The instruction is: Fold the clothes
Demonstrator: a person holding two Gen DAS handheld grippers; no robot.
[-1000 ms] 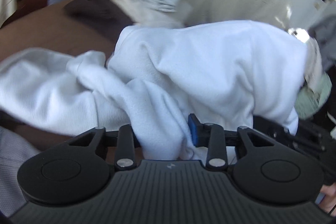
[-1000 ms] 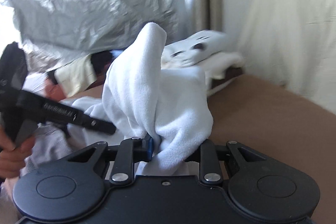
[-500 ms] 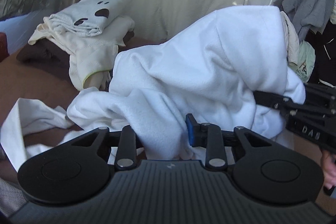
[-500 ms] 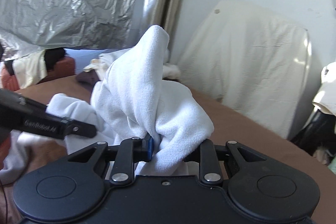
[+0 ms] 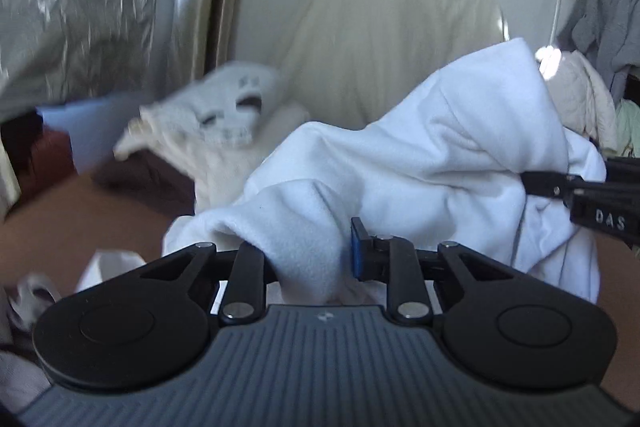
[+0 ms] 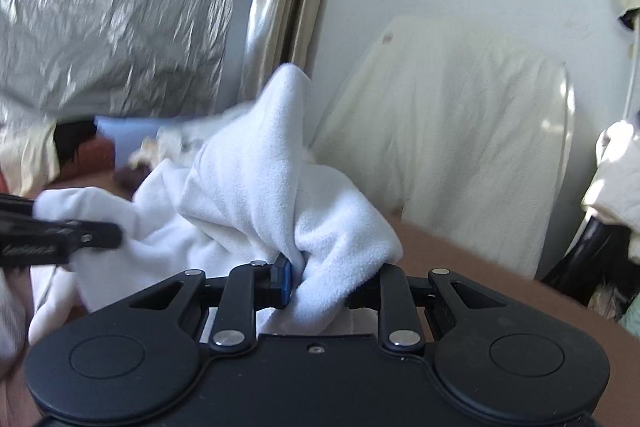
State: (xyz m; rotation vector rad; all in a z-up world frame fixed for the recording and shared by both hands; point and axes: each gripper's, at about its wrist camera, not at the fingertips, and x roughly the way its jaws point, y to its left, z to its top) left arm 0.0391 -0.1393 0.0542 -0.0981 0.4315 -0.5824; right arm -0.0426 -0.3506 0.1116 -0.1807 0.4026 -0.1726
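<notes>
Both grippers have risen over the last second, and the white fleece garment [image 5: 420, 155] now hangs bunched between them, clear of the brown surface [image 6: 472, 259] below; earlier more of it lay spread on that surface. The left gripper [image 5: 310, 259] jaws are closing on a fold of the garment, which fills the gap between them. The right gripper [image 6: 320, 283] jaws are clamped on another fold, with a peak of fabric standing above them. In the left wrist view the right gripper enters beside the garment's far edge. Judgement: the garment is lifted but not yet flattened, so the fold proper has not begun. Beyond the jaws lies a stack of folded clothes [image 5: 224, 115], blurred. No container is visible in either view
</notes>
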